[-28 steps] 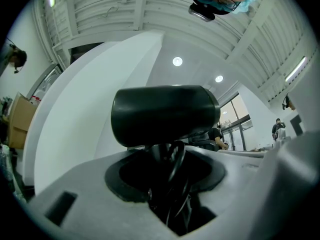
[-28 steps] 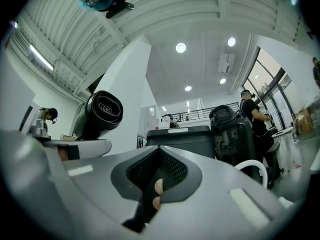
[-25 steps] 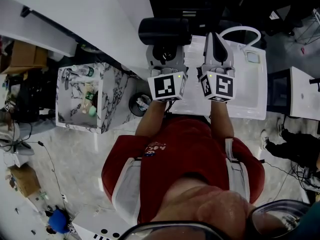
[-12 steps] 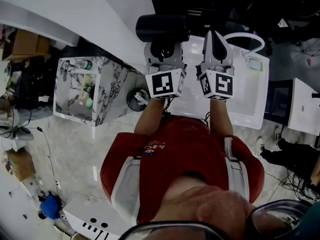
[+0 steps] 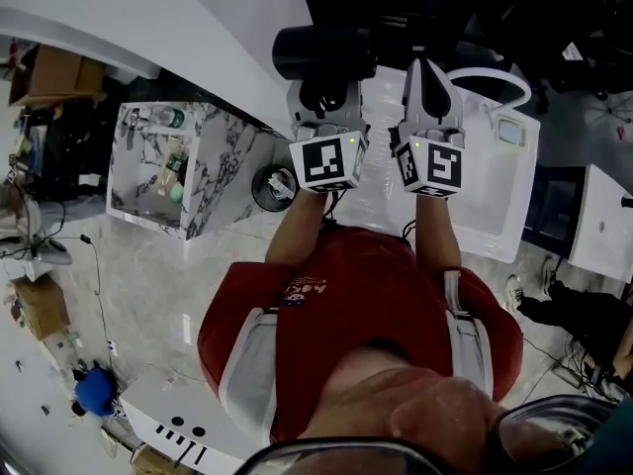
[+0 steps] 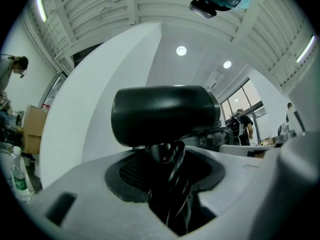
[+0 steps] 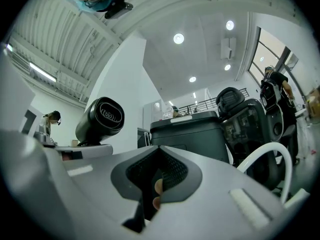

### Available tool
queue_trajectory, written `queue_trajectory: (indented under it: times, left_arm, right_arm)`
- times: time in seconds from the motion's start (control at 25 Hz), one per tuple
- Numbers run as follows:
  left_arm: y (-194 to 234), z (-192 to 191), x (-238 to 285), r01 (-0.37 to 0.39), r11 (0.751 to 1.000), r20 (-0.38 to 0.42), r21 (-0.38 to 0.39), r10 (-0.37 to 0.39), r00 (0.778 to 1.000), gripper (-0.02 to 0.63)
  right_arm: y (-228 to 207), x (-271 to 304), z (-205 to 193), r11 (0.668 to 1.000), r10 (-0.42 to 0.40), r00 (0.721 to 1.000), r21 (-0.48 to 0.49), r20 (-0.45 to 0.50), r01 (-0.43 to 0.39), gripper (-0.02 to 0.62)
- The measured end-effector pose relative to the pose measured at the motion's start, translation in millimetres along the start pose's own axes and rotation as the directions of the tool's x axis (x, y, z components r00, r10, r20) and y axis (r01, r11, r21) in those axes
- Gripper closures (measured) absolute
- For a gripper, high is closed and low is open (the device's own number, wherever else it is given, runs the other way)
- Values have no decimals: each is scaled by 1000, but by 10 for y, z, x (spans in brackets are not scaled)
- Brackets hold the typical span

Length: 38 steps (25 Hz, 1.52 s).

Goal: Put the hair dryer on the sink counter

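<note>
Carrying step, it seems: the left gripper (image 6: 167, 164) clamps the handle of the black barrel-shaped plastic hair dryer (image 6: 165, 115), held up by the white sink desk (image 5: 376, 201), while the right gripper (image 7: 157, 176) is closed and empty; next it probably needs lowering onto bare desk and releasing.

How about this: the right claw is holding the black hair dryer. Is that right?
No, the left claw is holding the black hair dryer, by its handle. The left gripper view shows it; the right claw is shut and empty.
</note>
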<state>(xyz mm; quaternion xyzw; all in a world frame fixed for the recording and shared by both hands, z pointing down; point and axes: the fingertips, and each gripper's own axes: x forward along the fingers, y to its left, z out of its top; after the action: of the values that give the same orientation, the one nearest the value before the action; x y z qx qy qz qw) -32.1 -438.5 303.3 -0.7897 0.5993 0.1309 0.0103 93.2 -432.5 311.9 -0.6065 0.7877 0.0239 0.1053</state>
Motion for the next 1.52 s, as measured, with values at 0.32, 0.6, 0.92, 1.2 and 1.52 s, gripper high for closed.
queue_trajectory:
  times: [0.32,0.6,0.92,1.2,1.52]
  left_arm:
    - [67,-262,-39,-23,1000,-79,2,23,997,405]
    - [172,-648,-106,-30,1000,-182,8,31,983,405]
    - [232,-949,-149,-40,999,-256,8,41,966,405]
    - [276,-1300,-167,-56,998,-338,1,53,939,405]
    - [289,-1708,-184,-61,998,-427,-1,54,902,405]
  right_arm:
    - [34,38,-80,1000,13,1000,11,-11,-13,594]
    - [20,34,-117,1000,12,1000,12,-13,-12,594]
    - [21,-4,-244,1000,14,999,14,-36,-14,594]
    - [29,-6,-370,1000,20,998,15,-58,-19,594]
    - [-33,-5,-472,1000,9,997,16,-74,-8,594]
